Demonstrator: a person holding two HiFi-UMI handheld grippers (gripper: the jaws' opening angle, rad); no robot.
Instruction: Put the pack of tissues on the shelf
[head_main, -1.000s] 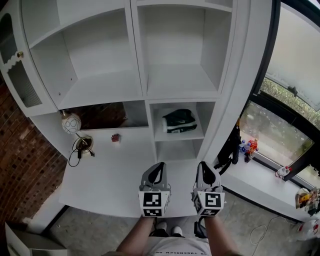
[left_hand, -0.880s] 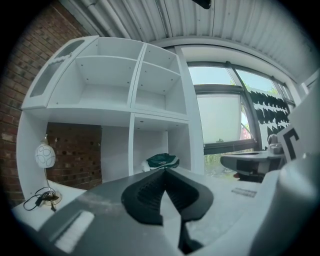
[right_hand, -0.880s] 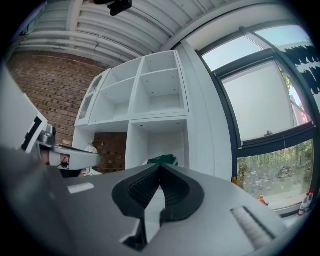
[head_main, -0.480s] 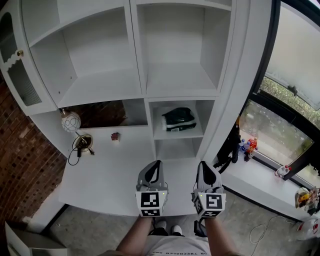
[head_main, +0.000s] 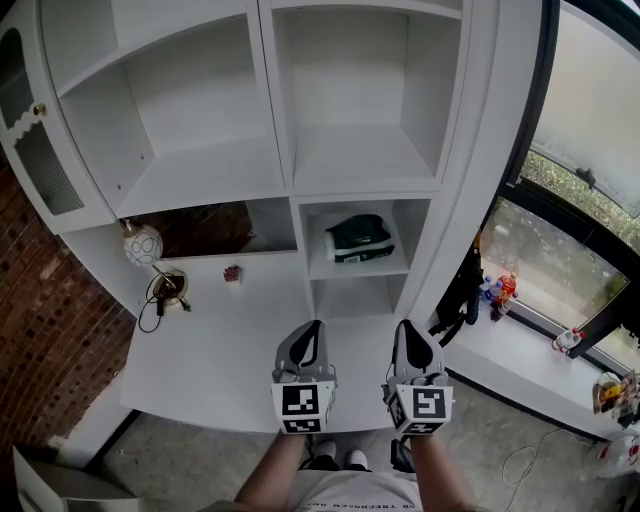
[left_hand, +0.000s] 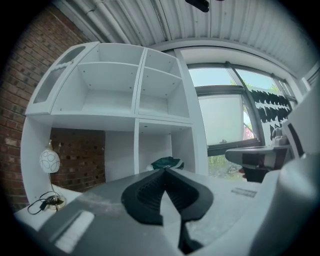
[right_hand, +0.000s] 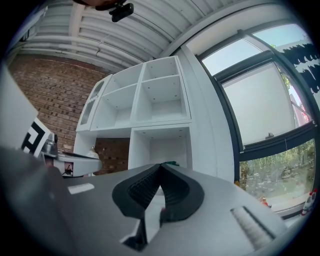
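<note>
A dark green and white pack of tissues lies on the small middle shelf of the white shelf unit. Its top peeks over the jaws as the pack of tissues in the left gripper view. My left gripper and right gripper hover side by side over the front of the white desk, well short of the pack. Both are shut with nothing between their jaws. The left gripper and right gripper both point level at the shelf unit.
A round white lamp with a coiled cable and a small red object sit at the desk's back left. A brick wall is at the left. A window ledge with small toys is at the right.
The left gripper shifted slightly left and toward me. The right gripper stayed in place.
</note>
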